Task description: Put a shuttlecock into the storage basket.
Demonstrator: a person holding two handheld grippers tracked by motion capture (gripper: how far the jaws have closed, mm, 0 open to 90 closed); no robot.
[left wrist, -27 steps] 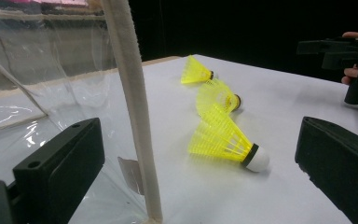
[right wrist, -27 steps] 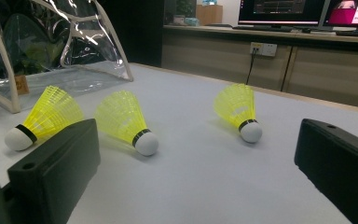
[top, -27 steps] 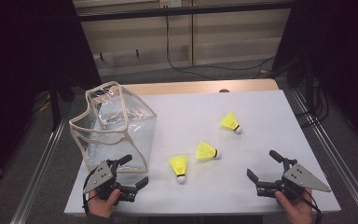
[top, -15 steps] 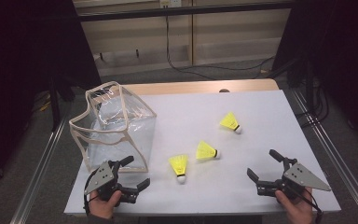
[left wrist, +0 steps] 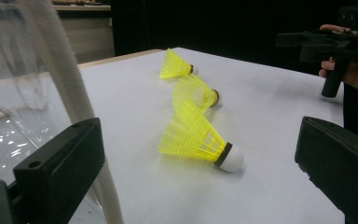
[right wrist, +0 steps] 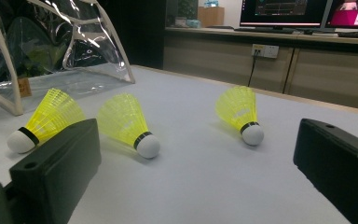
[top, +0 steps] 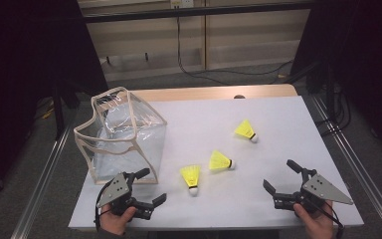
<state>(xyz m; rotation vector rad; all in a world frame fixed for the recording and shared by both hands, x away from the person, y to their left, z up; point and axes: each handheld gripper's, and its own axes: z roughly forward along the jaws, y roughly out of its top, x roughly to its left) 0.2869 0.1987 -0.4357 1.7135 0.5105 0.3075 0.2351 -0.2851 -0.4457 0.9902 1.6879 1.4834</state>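
From the high view, the clear bag (top: 124, 137) stands upright on the left part of the white worktop (top: 278, 124), its mouth open at the top. Three yellow shuttlecocks lie on their sides to the right of the bag: the nearest shuttlecock (top: 191, 176) sits just off the bag's front right corner, the middle shuttlecock (top: 221, 161) a little further right of it, and the far shuttlecock (top: 245, 130) further right again and towards the back. The left claw (top: 150, 186) is held just in front of the bag at the worktop's near edge, its jaws spread wide with nothing between them. The right claw (top: 282, 175) is held well to the right of the bag, beyond all three shuttlecocks, also spread wide and empty.

In the left gripper view, the bag's cream-edged corner (left wrist: 77, 107) rises close at the left, and the nearest shuttlecock (left wrist: 198, 137) lies between the two wide-apart jaws, touching neither, its white cork pointing right. The middle shuttlecock (left wrist: 196, 93) and the far shuttlecock (left wrist: 176, 65) lie behind it, and the right claw (left wrist: 326, 42) shows at the upper right in a hand.

In the right gripper view, the bag (right wrist: 51, 46) stands at the upper left. The three shuttlecocks lie in a row to its right, clear of the open, empty jaws.
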